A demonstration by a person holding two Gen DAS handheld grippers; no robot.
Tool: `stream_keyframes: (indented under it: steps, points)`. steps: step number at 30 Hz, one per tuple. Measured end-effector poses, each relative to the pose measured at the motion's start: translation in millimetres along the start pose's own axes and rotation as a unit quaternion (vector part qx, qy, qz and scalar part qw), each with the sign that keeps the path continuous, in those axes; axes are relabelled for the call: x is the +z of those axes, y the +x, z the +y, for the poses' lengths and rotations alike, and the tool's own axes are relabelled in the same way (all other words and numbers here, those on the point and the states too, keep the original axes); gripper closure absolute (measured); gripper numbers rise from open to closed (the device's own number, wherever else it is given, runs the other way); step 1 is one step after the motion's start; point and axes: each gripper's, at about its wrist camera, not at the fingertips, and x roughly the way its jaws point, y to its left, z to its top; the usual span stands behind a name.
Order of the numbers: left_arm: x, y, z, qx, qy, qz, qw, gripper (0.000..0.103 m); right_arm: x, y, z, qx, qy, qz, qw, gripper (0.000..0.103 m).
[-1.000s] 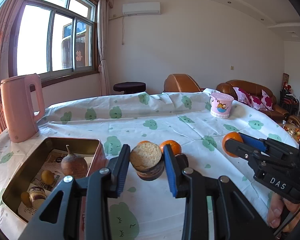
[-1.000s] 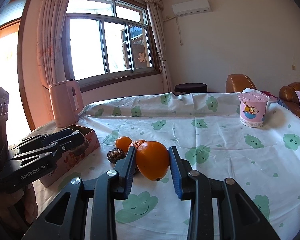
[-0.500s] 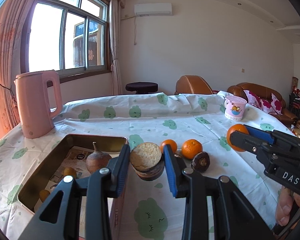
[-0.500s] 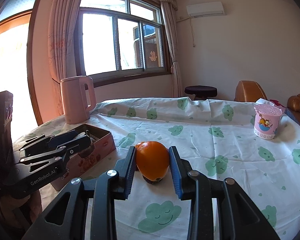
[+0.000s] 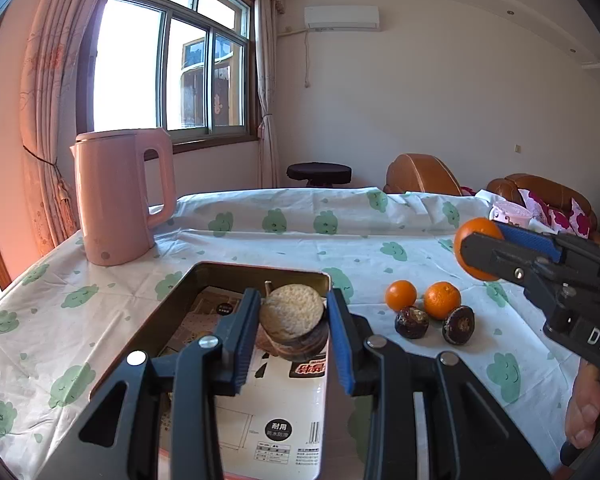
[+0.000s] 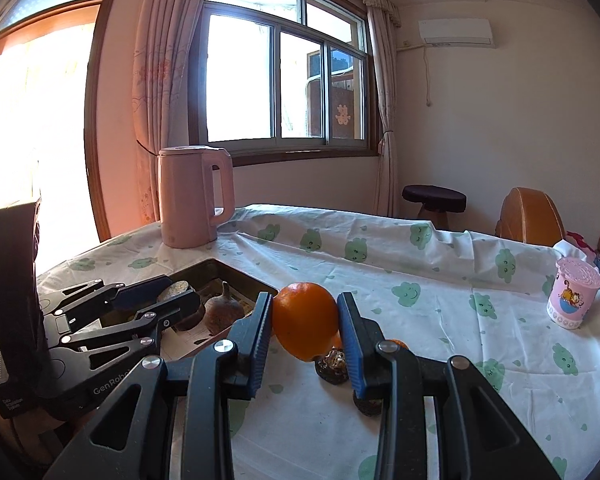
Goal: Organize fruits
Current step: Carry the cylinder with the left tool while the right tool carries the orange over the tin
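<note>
My left gripper [image 5: 294,320] is shut on a brown round fruit with a tan cut face [image 5: 294,322], held over the open metal tin [image 5: 260,272]. The tin [image 6: 220,270] holds a brown pear-shaped fruit [image 6: 224,312]. My right gripper [image 6: 304,328] is shut on a large orange [image 6: 305,320] above the table; it shows at the right of the left wrist view [image 5: 474,246]. Two small oranges [image 5: 401,295] [image 5: 442,300] and two dark brown fruits [image 5: 411,322] [image 5: 458,325] lie on the cloth right of the tin.
A pink kettle [image 5: 118,196] stands at the far left of the table. A pink cup [image 6: 574,298] stands at the far right. The tablecloth [image 5: 280,220] is white with green prints. A stool [image 5: 319,172] and sofas stand beyond.
My left gripper has moved left with its fruit, from beside the tin to over it. My right gripper has carried the orange left toward the tin.
</note>
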Motion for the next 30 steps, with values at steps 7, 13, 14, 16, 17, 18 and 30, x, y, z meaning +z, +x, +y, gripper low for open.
stream_keyframes:
  steps: [7, 13, 14, 16, 17, 18, 30]
  points:
    - [-1.9, 3.2, 14.7, 0.012, -0.01, 0.008, 0.9999, 0.067, 12.0, 18.9, 21.6, 0.019, -0.015, 0.003, 1.0, 0.068]
    - [-2.3, 6.9, 26.2, 0.021, -0.018, 0.016, 0.9995, 0.067, 17.0, 37.7, 38.4, 0.029, -0.026, 0.01, 0.999, 0.068]
    - [-2.5, 7.5, 28.2, 0.023, -0.02, 0.017, 0.9994, 0.067, 17.1, 40.8, 40.8, 0.03, -0.027, 0.012, 0.999, 0.068]
    - [-2.8, 8.8, 31.8, 0.024, -0.023, 0.02, 0.9992, 0.067, 17.2, 47.2, 45.0, 0.033, -0.028, 0.016, 0.999, 0.068]
    - [-2.9, 9.5, 33.2, 0.026, -0.023, 0.022, 0.9991, 0.067, 16.9, 50.6, 46.7, 0.034, -0.028, 0.018, 0.999, 0.068]
    - [-2.9, 10.6, 35.3, 0.028, -0.025, 0.023, 0.999, 0.067, 16.2, 53.8, 48.3, 0.035, -0.028, 0.021, 0.999, 0.068]
    - [-5.0, 20.1, 52.5, 0.044, -0.033, 0.044, 0.9976, 0.067, 4.4, 87.3, 61.1, 0.041, -0.031, 0.055, 0.997, 0.068]
